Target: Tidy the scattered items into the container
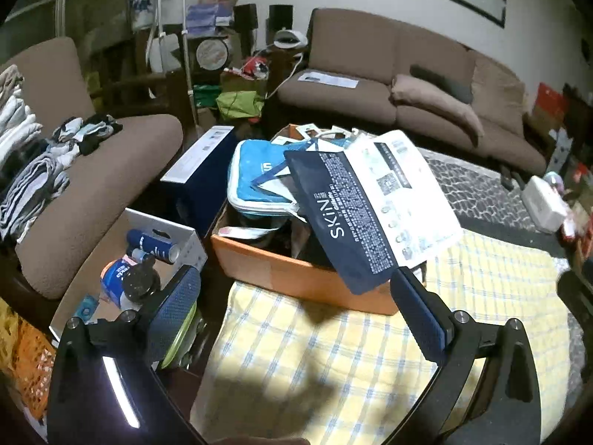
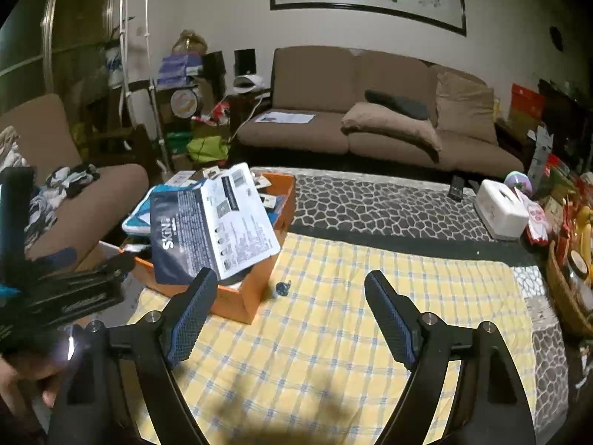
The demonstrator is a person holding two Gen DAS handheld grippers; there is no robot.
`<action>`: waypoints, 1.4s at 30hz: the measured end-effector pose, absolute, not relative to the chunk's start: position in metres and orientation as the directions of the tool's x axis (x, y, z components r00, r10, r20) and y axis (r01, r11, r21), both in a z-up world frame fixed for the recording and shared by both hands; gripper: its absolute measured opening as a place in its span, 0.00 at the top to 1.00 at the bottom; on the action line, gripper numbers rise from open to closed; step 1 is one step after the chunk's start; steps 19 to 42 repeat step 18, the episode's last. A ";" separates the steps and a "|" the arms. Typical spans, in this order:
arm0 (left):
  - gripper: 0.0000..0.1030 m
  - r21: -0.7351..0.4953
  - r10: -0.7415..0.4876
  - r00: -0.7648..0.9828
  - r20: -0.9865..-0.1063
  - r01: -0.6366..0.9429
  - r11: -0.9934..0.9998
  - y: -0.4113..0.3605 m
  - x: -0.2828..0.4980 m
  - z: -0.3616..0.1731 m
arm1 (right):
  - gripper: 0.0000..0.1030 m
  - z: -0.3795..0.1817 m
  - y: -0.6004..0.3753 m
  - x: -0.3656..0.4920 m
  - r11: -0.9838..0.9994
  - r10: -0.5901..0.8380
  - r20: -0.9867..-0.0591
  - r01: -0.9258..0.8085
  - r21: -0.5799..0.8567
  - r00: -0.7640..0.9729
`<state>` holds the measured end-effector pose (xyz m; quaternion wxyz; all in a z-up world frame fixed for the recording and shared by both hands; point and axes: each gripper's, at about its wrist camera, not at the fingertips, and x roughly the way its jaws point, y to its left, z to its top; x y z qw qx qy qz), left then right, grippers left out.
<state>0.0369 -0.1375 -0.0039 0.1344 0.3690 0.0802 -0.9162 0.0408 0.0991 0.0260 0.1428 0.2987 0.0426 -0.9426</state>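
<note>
An orange box (image 1: 281,270) stands on a yellow checked cloth (image 1: 333,363), stuffed full. A dark and white SKIN package (image 1: 355,215) lies tilted on top and overhangs the box's front wall, above a blue and white pouch (image 1: 255,174). My left gripper (image 1: 296,293) is open wide just before that wall, with the package's low corner hanging over the gap, untouched. My right gripper (image 2: 292,296) is open over the cloth, right of the orange box (image 2: 255,296). A small blue object (image 2: 283,288) lies on the cloth beyond its fingers, beside the box.
A white carton (image 1: 185,244) with spray cans and bottles sits left of the orange box, a dark blue box (image 1: 200,174) behind it. An armchair with folded clothes (image 1: 44,170) is on the left. A white tissue box (image 2: 500,207) and a fruit basket (image 2: 567,296) stand on the right.
</note>
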 end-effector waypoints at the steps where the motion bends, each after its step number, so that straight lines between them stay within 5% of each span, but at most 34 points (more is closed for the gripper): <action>1: 0.00 -0.039 -0.194 -0.683 -0.704 0.310 -0.950 -0.136 0.033 -0.007 | 0.19 0.023 0.098 0.041 -0.955 -0.241 -0.576 0.298 -0.004 -0.781; 17: 0.00 0.014 -0.147 -0.721 -0.677 0.187 -0.982 -0.093 0.015 -0.003 | 0.19 -0.029 0.089 0.025 -0.937 -0.209 -0.672 0.343 -0.071 -0.711; 42: 0.00 0.012 -0.145 -0.720 -0.678 0.187 -0.982 -0.094 0.015 -0.003 | 0.19 -0.029 0.089 0.025 -0.937 -0.208 -0.672 0.342 -0.072 -0.711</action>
